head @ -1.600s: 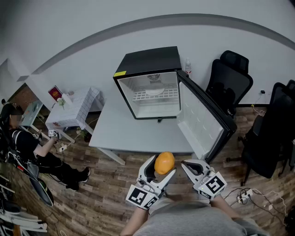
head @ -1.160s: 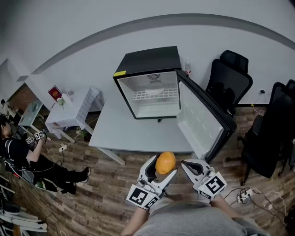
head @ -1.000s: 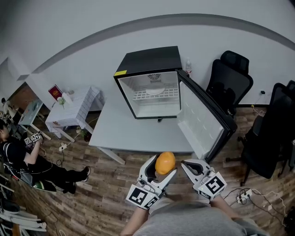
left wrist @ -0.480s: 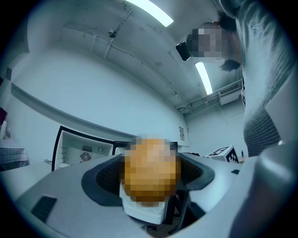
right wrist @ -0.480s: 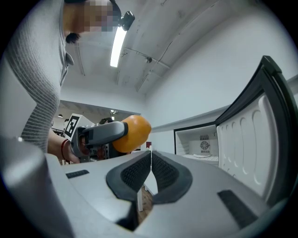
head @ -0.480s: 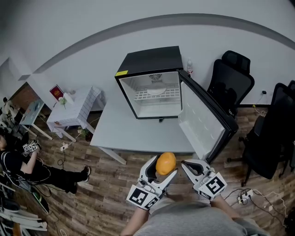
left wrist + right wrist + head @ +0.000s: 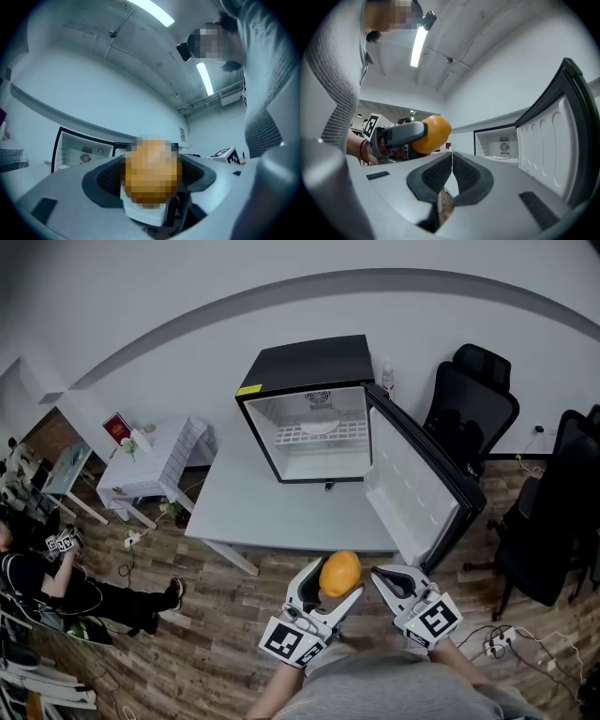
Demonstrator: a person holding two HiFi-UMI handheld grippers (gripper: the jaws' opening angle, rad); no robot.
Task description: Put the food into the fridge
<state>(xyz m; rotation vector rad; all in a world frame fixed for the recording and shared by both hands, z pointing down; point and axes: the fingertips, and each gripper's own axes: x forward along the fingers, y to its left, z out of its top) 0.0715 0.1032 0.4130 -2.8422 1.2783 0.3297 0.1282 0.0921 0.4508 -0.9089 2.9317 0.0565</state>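
Observation:
An orange [image 7: 339, 573] sits clamped between the jaws of my left gripper [image 7: 325, 588], held in the air near my body, short of the grey table [image 7: 253, 507]. In the left gripper view the orange [image 7: 151, 170] fills the gap between both pads. My right gripper [image 7: 393, 583] hovers just to its right, jaws pressed together with nothing in them [image 7: 452, 174]. The black mini fridge [image 7: 305, 409] stands on the table's far side with its door [image 7: 417, 482] swung wide to the right; a white plate [image 7: 319, 427] lies on its wire shelf.
Two black office chairs [image 7: 469, 404] stand right of the fridge door. A small white side table [image 7: 155, 460] with a red card is at the left. A person [image 7: 56, 573] sits on the wooden floor at far left. A power strip [image 7: 495, 643] lies at lower right.
Both grippers and the orange have stayed nearly still, drifting slightly right in view. The person at far left has shifted lower and further toward the frame edge.

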